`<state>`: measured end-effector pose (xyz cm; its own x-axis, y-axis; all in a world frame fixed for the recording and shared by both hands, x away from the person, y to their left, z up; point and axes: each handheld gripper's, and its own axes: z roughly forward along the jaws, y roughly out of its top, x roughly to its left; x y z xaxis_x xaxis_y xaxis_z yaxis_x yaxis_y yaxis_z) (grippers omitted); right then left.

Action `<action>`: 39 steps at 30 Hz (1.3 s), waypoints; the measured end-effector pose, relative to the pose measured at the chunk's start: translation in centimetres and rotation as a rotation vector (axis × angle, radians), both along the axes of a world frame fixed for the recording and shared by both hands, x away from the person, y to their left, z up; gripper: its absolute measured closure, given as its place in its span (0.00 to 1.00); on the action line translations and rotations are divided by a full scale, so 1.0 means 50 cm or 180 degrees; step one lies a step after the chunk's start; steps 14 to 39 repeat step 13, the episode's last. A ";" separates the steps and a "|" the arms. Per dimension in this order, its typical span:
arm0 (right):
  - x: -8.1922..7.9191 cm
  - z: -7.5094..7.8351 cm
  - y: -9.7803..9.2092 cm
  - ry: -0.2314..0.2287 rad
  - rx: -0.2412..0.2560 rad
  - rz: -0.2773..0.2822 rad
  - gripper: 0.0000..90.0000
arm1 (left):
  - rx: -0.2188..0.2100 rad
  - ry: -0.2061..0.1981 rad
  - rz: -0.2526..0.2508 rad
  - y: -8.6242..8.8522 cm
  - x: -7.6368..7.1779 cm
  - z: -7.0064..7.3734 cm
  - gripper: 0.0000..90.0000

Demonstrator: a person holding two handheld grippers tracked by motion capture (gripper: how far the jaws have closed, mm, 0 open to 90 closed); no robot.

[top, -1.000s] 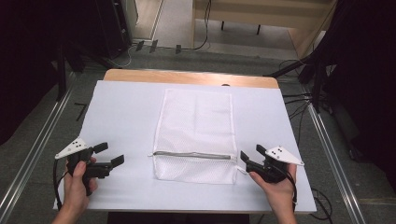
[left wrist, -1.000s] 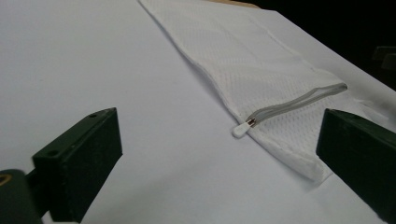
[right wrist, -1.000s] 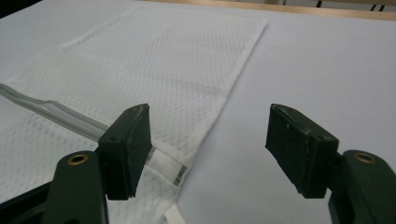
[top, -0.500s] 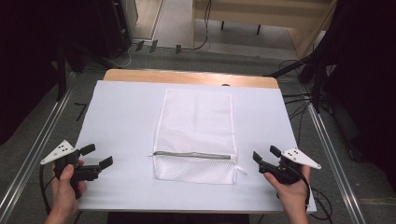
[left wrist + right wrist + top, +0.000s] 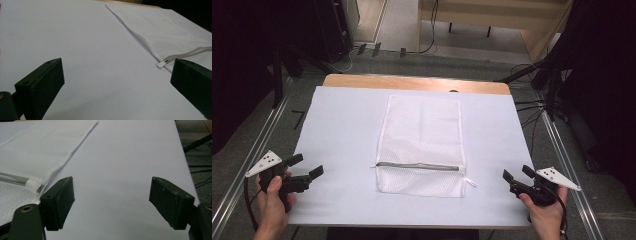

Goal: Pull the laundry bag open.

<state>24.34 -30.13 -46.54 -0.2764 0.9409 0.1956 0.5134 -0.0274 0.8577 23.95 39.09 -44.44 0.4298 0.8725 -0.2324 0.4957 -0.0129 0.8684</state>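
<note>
Near the table's (image 5: 342, 125) front corners, the left gripper (image 5: 305, 166) and right gripper (image 5: 518, 175) gape wide, empty, flanking the zippered mesh laundry bag (image 5: 422, 142).

White mesh-cloth bag (image 5: 422, 145) with grey zip (image 5: 418, 166); smooth matt white sheet (image 5: 347, 125) over wooden table (image 5: 412, 82)

Bare white table cover (image 5: 342, 130) on both sides — only the flat mesh bag (image 5: 422, 145) lies mid-table.

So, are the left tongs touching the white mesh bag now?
Apart. The high view shows the left tongs open near the table's left edge, with bare white tabletop between them and the mesh laundry bag.
</note>
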 end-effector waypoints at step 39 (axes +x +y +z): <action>0.000 -0.015 -0.016 0.0026 -0.0055 -0.0099 0.24 | 0.0003 -0.0121 0.0009 0.012 -0.002 0.003 0.00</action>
